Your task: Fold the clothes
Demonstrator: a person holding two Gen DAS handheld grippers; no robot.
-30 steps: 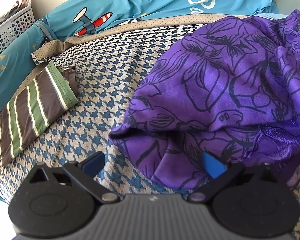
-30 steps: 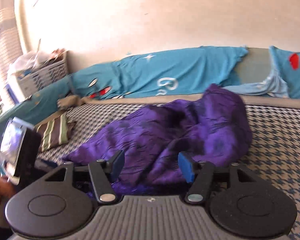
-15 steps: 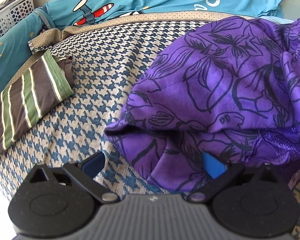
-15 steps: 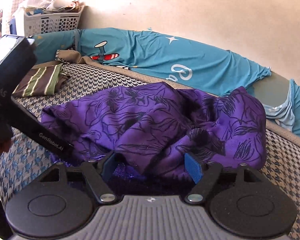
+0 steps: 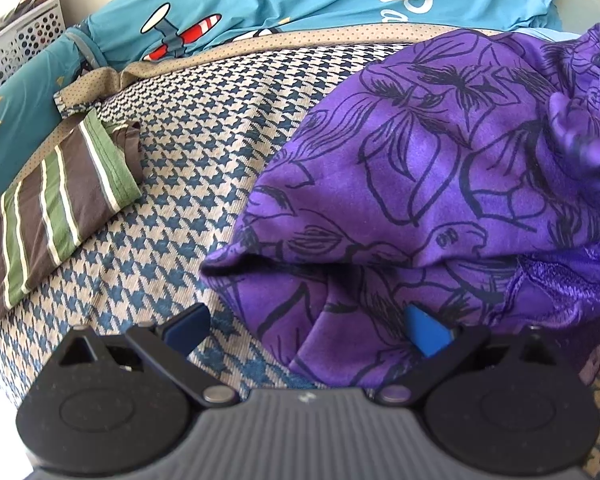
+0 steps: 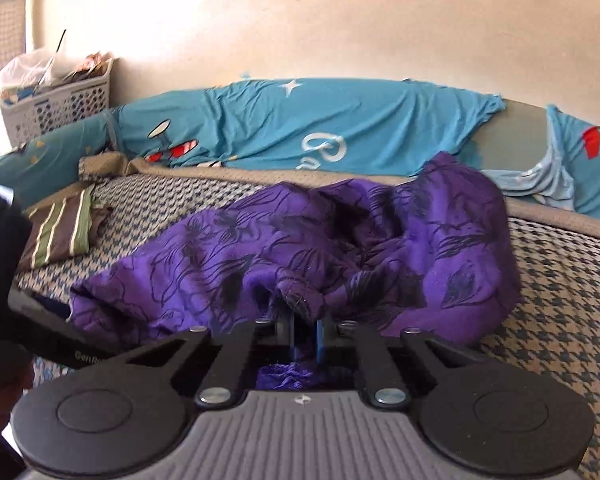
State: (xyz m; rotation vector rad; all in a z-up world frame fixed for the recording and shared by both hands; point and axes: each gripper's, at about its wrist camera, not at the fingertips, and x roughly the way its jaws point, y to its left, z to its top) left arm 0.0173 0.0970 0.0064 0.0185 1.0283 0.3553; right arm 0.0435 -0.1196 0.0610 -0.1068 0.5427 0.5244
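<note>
1. A crumpled purple garment printed with black flowers (image 5: 440, 184) lies heaped on the blue-and-cream houndstooth bed cover (image 5: 204, 128), waiting to be folded.
2. The right gripper (image 6: 305, 340) has its fingers closed together on a bunched edge of the purple cloth — a pinch that looks meant to lift or draw the fabric out.
3. The left gripper (image 5: 308, 330) hovers low at the garment's near edge, fingers spread wide with cloth lying between them, apparently ready to take a second hold.
4. A folded brown, green and white striped cloth (image 5: 56, 204) sits apart near the bed's edge — probably finished work, kept clear.
5. Teal printed bedding (image 6: 300, 128) lines the wall behind; a white perforated plastic basket (image 6: 60, 108) stands in the corner.
</note>
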